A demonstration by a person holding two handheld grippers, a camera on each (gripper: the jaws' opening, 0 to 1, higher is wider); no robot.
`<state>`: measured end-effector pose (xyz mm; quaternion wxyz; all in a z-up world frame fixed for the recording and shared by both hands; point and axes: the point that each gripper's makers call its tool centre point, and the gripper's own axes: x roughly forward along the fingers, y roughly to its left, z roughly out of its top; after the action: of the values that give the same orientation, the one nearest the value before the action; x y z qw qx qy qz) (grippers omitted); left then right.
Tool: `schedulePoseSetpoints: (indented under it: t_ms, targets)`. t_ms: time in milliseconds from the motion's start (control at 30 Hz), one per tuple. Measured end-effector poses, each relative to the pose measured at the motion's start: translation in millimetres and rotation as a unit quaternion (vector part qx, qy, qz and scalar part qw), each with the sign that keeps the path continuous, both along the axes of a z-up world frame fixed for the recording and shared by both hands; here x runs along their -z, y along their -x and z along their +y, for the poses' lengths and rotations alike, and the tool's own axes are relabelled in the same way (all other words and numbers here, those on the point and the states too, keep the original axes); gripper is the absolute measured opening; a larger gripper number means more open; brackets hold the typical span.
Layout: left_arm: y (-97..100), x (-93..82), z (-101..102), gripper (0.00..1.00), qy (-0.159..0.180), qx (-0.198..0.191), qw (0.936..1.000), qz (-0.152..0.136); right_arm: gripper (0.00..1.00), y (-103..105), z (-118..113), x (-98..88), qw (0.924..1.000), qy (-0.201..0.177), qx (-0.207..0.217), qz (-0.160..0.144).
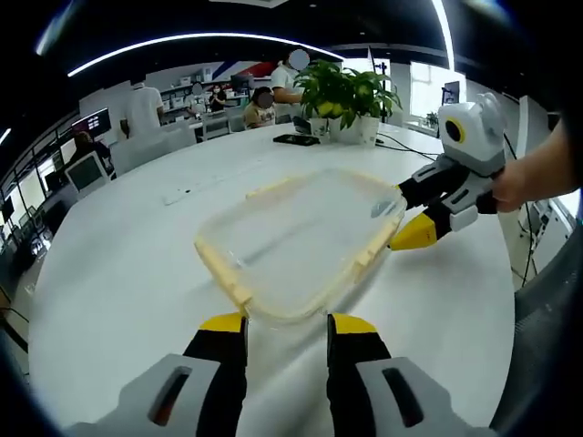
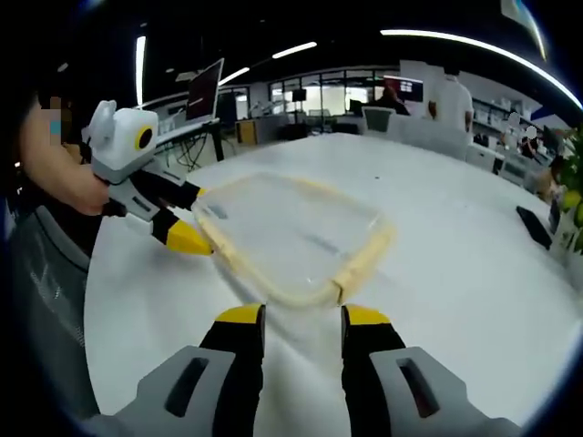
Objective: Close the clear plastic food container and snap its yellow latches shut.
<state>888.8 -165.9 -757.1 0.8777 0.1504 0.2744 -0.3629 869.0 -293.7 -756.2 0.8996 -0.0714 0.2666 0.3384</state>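
The clear plastic food container lies flat on the white round table, with pale yellow latches along its sides. I cannot tell whether the latches are snapped down. My left gripper is open, its yellow tips just short of the container's near edge. My right gripper comes in from the right, its jaws apart above and below the container's rim. In the right gripper view the container sits just beyond the open right gripper. The left gripper straddles the container's left corner.
A potted plant and a black phone stand at the table's far side, with a cable running past them. People sit at desks with monitors behind. In the right gripper view the phone lies at the right, and a person's arm holds the left gripper.
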Motion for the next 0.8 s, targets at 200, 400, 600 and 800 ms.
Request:
schedulePoseSetpoints:
  t_ms: [200,400,600,800]
  targets:
    - [0.8,2.6,20.5,0.26,-0.015,-0.004,0.9999,-0.005,0.28,0.1,21.2,0.4,0.9999,0.005,-0.010,-0.003]
    - [4.3,5.5,46.4,0.25,-0.026,-0.018,0.9995,-0.005,0.28,-3.9,43.8,0.3,0.9998,0.003,-0.019,-0.009]
    - [6.8,4.8,67.6,0.25,-0.027,-0.040,0.9988,-0.003,0.27,-9.6,62.9,-3.1,0.9996,-0.005,-0.027,-0.011]
    - [2.6,4.5,76.9,0.25,-0.029,-0.049,0.9984,-0.005,0.26,-12.9,72.5,-5.9,0.9993,-0.004,-0.036,-0.013]
